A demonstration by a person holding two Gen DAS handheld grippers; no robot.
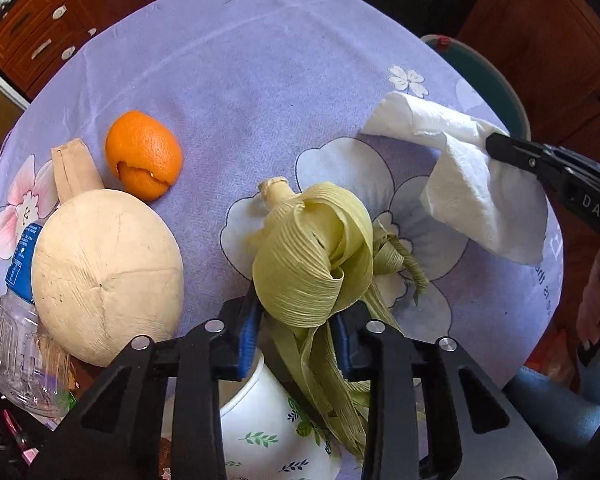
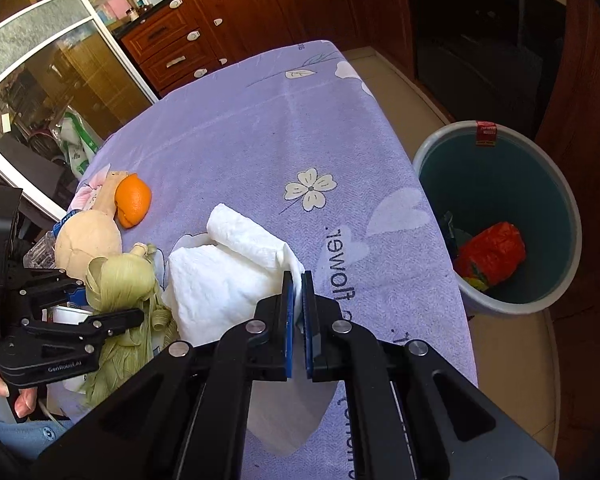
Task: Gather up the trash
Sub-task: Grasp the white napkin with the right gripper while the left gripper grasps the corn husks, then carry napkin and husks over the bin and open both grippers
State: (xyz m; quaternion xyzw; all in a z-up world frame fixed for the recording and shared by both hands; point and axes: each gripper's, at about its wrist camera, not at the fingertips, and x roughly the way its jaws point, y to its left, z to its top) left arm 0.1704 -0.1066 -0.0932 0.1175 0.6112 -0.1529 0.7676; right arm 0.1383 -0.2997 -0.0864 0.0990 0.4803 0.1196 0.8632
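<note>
White paper towel (image 2: 236, 276) is pinched in the right gripper (image 2: 297, 280); carry it clear over the bin (image 2: 556, 184) rim. Left gripper (image 1: 296, 312) clamps corn husk (image 1: 312, 256).

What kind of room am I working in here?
Most likely a home kitchen or dining area. Wooden cabinets with drawers line the far wall, a table under a purple floral cloth holds food scraps such as orange peel, and a bin stands beside it.
</note>
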